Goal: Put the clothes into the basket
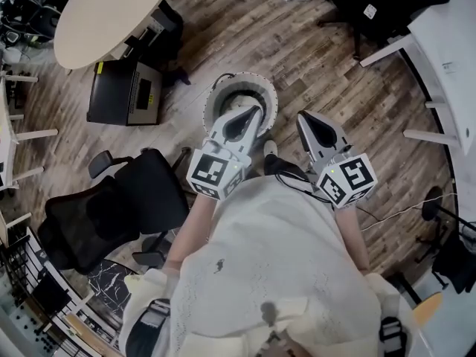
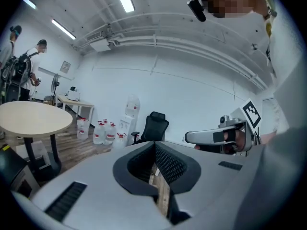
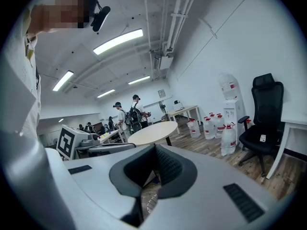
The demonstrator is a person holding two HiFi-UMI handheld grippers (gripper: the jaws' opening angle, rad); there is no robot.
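A round white basket [image 1: 216, 94] stands on the wooden floor, with something pale lying inside it. My left gripper [image 1: 251, 113] hangs above it, jaws shut with nothing between them; in its own view the tips [image 2: 156, 145] meet. Just to its right my right gripper [image 1: 303, 117] is held at about the same height, and its jaws [image 3: 154, 148] also look shut and empty. Each gripper shows in the other's view: the right gripper [image 2: 188, 138] and the left gripper [image 3: 130, 147]. Neither gripper holds a garment.
A black office chair [image 1: 123, 207] stands close on the left, a black box [image 1: 125, 94] and a round table [image 1: 111, 6] lie beyond it. A white desk [image 1: 454, 43] runs along the right. Water bottles [image 2: 103, 132] and another chair [image 3: 261, 123] stand by the wall. People [image 3: 129, 111] stand far off.
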